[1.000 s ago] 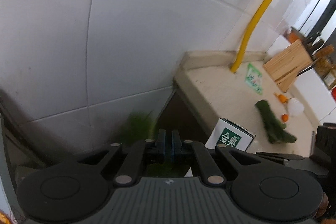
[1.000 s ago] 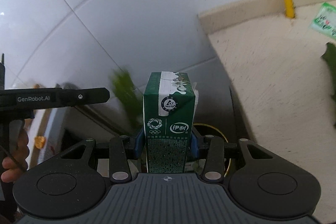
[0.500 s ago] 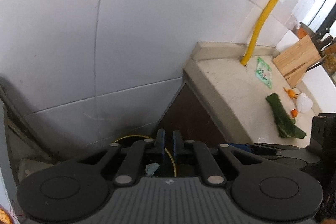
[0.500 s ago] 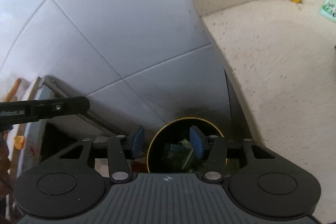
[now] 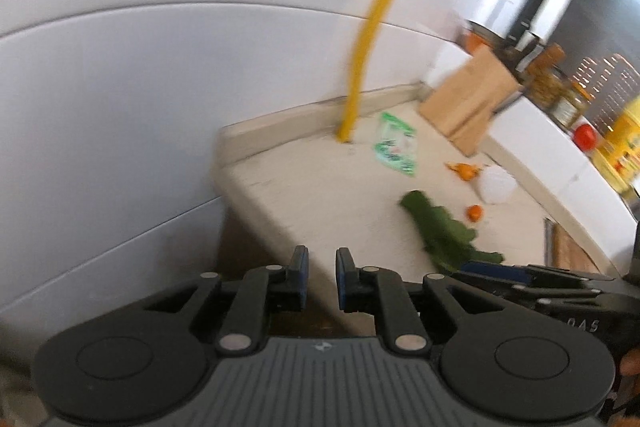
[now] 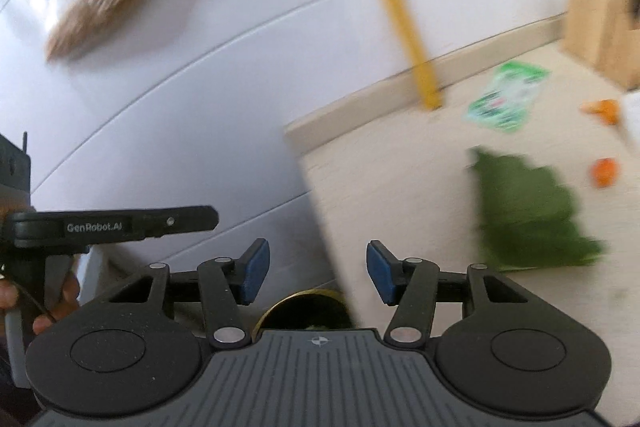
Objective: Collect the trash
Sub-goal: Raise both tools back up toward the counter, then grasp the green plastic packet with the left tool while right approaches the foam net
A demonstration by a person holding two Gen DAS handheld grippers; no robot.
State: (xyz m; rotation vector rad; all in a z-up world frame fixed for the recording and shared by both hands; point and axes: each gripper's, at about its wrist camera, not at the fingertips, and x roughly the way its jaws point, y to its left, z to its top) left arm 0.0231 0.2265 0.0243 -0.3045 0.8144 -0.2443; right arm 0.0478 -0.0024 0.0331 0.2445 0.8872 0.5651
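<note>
Trash lies on the pale speckled stone counter [image 6: 400,187]: a big green leaf [image 6: 528,211], a flat green and white wrapper [image 6: 506,97] and small orange peel bits [image 6: 604,171]. Below the counter edge sits a round dark bin with a gold rim [image 6: 304,309]. The right gripper [image 6: 314,273] is spread wide and holds nothing. The left gripper [image 5: 321,277] has a small gap between its jaws and holds nothing too.

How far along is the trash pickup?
Partway. Bin below the counter edge already holds scraps. In hand: nothing; left gripper and right gripper are open. Left on the counter: green leaf, green wrapper, orange bits, white wad.
</note>
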